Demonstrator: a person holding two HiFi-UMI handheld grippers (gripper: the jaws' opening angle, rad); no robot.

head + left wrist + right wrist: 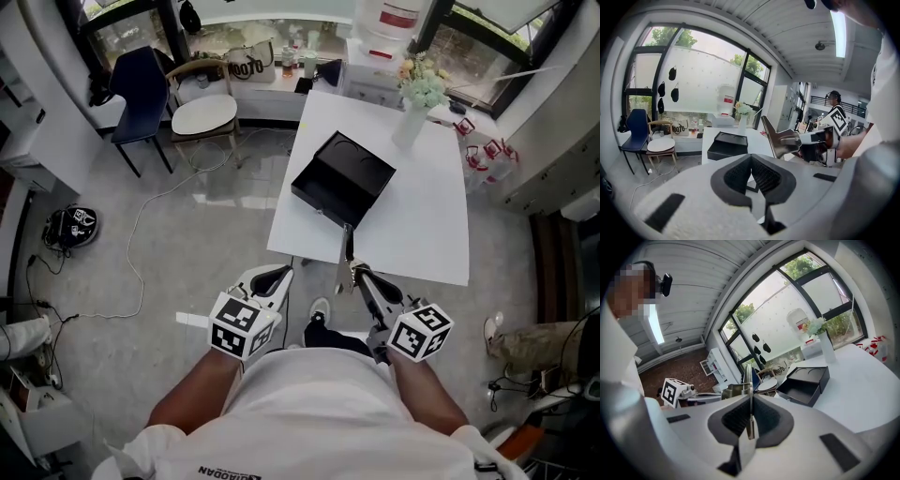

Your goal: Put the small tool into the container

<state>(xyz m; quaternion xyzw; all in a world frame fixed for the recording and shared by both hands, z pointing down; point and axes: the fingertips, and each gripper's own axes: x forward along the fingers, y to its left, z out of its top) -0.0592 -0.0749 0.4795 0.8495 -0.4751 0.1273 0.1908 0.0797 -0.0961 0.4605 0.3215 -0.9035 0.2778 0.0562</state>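
Right gripper (750,405) is pinching the small tool (783,139) between its pads. My left gripper (751,160) has its jaws pressed together, with nothing between them that I can see. I hold both on the near side, over the grey floor (187,244), short of the white table (422,225). On the table's left half lies the black container (342,178), open and set at an angle, one corner close to the near edge. A white vase (411,124) of pale flowers stands at the far side, right of the container. The small tool, a flat metal blade, juts from my right gripper toward the container's near corner and is outside it.
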